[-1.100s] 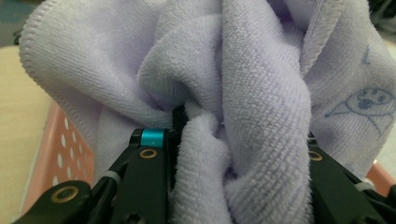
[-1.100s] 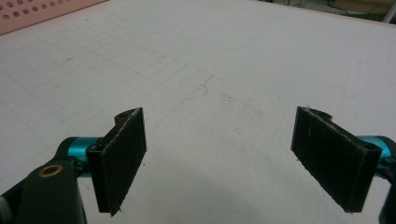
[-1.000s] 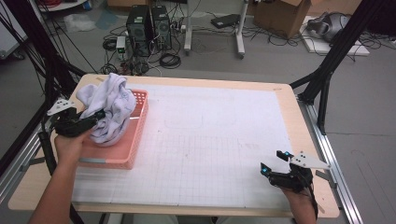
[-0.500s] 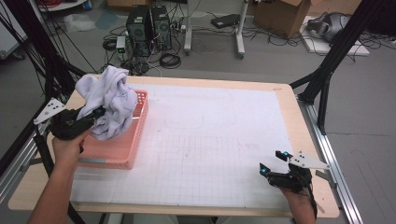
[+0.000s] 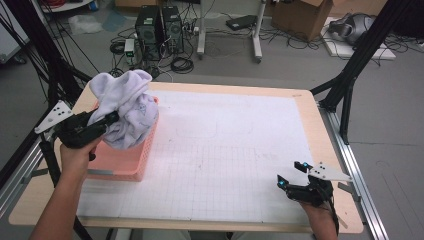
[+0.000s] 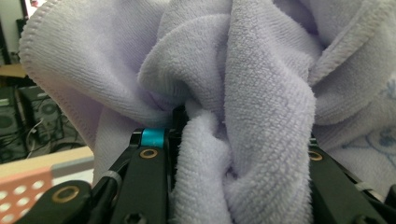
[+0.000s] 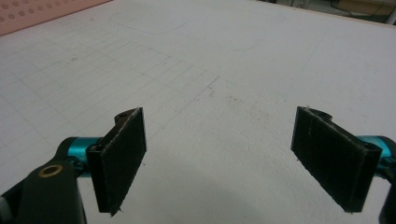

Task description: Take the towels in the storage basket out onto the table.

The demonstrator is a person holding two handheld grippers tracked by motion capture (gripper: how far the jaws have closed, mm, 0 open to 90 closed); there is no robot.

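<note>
- High view: the left gripper (image 5: 107, 120) is clamped on a crumpled pale lilac terry-cloth towel (image 5: 125, 107), which hangs bunched over the far end of a shallow salmon-pink perforated plastic basket (image 5: 120, 162) near the left edge of the table. The towel's folds cover the jaw tips, and the cloth hides the inside of the basket's far end, so whether its lowest fold touches the basket cannot be told. The right gripper (image 5: 291, 175) rests low near the front right corner of the white gridded mat (image 5: 225, 150), jaws apart with nothing between them. Both forearms are cut off by the bottom edge.
- Left gripper view: the towel (image 6: 243, 93) crowds the frame and is pinched between the two black jaws; only the lower parts of the jaws and one blue fitting show, their tips buried in the folds. A corner of the pink basket (image 6: 28, 191) shows at lower left, with dim equipment behind.
- Right gripper view: the right gripper (image 7: 219, 154) holds its two black pads wide apart over the bare mat (image 7: 210, 60). A strip of the pink basket (image 7: 46, 14) is cut off by the upper left corner.
</note>
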